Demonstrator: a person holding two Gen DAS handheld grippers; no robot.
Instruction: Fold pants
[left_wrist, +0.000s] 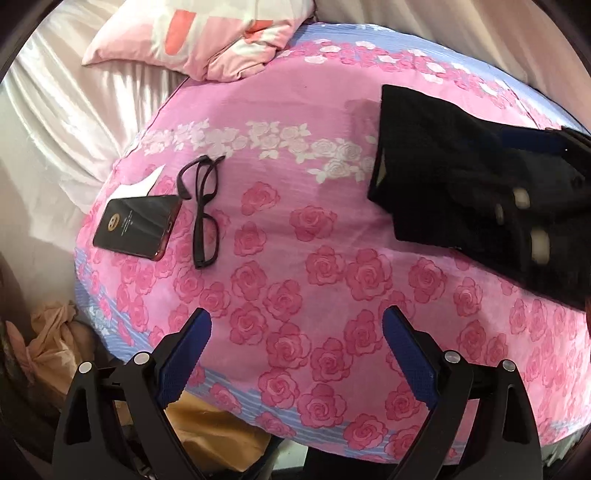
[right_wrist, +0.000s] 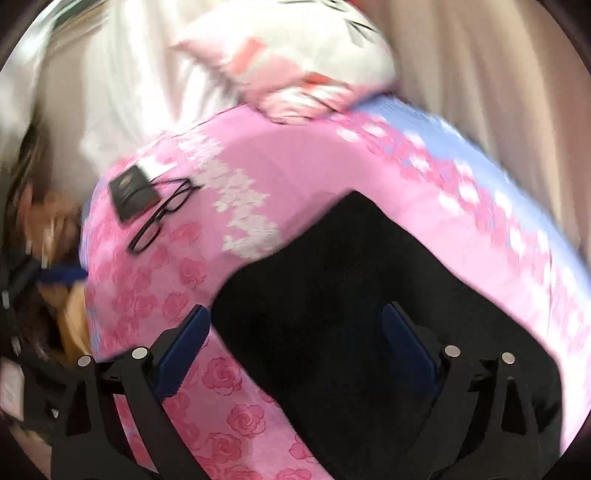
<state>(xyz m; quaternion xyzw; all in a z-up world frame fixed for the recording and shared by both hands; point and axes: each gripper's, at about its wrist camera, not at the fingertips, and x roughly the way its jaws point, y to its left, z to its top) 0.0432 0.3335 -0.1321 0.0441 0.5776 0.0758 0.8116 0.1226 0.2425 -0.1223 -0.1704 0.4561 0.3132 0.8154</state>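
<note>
Black pants (left_wrist: 436, 162) lie folded into a compact pile on the pink rose-print bedspread (left_wrist: 295, 258), at the right of the left wrist view. My left gripper (left_wrist: 297, 332) is open and empty above bare bedspread, well to the left of the pants. The right gripper shows in the left wrist view (left_wrist: 535, 206) as a dark shape over the pants' right part. In the right wrist view, which is blurred, my right gripper (right_wrist: 295, 328) is open just above the pants (right_wrist: 354, 295), holding nothing.
Black glasses (left_wrist: 203, 210) and a dark phone (left_wrist: 138, 227) lie at the left of the bedspread, with a white paper slip (left_wrist: 142, 184) behind the phone. A pink pillow (left_wrist: 195, 33) sits at the far end. Bags (left_wrist: 55, 354) lie on the floor by the bed's left edge.
</note>
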